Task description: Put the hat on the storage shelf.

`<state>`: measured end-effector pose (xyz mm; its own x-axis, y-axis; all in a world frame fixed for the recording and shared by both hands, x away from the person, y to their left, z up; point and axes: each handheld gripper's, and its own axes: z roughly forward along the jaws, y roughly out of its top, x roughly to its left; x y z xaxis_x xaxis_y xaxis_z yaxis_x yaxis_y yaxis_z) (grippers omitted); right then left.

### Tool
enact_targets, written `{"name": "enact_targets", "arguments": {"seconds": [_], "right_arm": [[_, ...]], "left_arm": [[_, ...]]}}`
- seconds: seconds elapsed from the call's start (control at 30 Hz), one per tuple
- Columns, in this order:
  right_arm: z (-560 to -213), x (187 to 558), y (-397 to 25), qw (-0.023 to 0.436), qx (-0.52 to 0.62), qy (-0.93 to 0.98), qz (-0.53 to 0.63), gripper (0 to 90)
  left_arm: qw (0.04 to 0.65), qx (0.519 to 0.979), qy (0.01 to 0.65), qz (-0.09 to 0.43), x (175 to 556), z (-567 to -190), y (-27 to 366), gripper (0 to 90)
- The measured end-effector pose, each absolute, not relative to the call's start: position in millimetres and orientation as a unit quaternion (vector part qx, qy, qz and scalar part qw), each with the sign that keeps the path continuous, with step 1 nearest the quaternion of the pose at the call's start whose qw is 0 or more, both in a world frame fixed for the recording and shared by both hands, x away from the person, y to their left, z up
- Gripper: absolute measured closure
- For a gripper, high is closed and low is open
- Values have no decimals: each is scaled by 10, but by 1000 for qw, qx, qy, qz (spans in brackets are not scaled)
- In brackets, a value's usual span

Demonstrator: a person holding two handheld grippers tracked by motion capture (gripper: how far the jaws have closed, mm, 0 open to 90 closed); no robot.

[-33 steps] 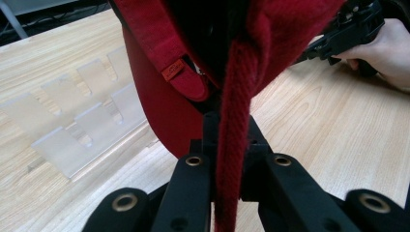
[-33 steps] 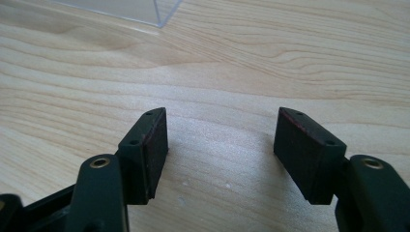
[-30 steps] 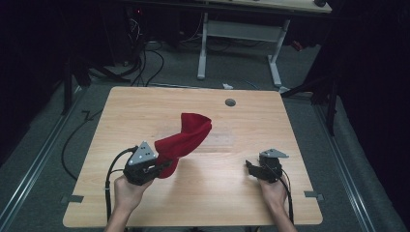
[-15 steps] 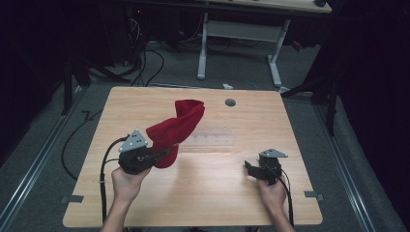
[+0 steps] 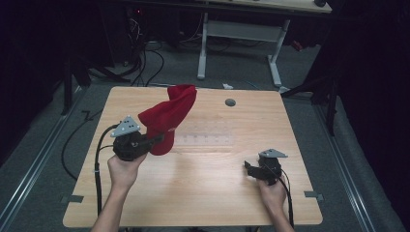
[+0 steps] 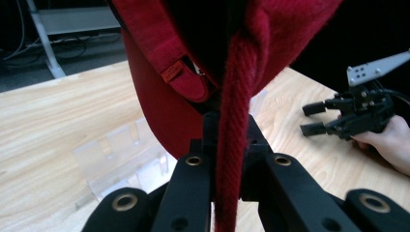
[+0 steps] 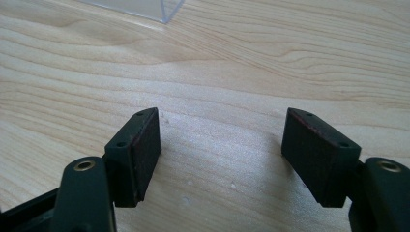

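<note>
A red knitted hat (image 5: 168,118) hangs in the air over the left half of the wooden table (image 5: 208,193). My left gripper (image 5: 155,140) is shut on its ribbed edge, and the red cloth (image 6: 232,121) runs down between the black jaws in the left gripper view. A clear plastic rack (image 5: 203,137) lies flat on the table just right of the hat, its slots (image 6: 121,154) showing under the cloth. My right gripper (image 5: 250,169) rests low near the table's right front, open, with bare wood (image 7: 217,140) between its pads (image 7: 145,145).
A small dark round disc (image 5: 230,102) lies near the table's far edge. Behind the table stand a white desk frame (image 5: 237,34) and loose cables on the floor (image 5: 140,58). A corner of the clear rack (image 7: 145,9) shows ahead of the right gripper.
My left gripper has lifted the red hat up and to the left, away from the table surface. The right gripper has stayed in place, open.
</note>
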<state>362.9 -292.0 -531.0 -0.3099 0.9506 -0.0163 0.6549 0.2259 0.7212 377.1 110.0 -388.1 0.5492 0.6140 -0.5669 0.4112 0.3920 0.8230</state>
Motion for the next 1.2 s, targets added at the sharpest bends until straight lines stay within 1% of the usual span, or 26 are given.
{"name": "enact_targets", "arguments": {"seconds": [0.43,0.77,1.2], "right_arm": [[-5310,3627,-2918,236,537,747,312,301],[-5310,3626,-2915,236,537,747,312,300],[-5310,3625,-2914,236,537,747,312,299]], "left_arm": [[703,524,471,95,4052,-3821,1220,853],[699,519,479,109,4255,-3931,1230,853],[689,514,496,122,4422,-4086,1224,853]]}}
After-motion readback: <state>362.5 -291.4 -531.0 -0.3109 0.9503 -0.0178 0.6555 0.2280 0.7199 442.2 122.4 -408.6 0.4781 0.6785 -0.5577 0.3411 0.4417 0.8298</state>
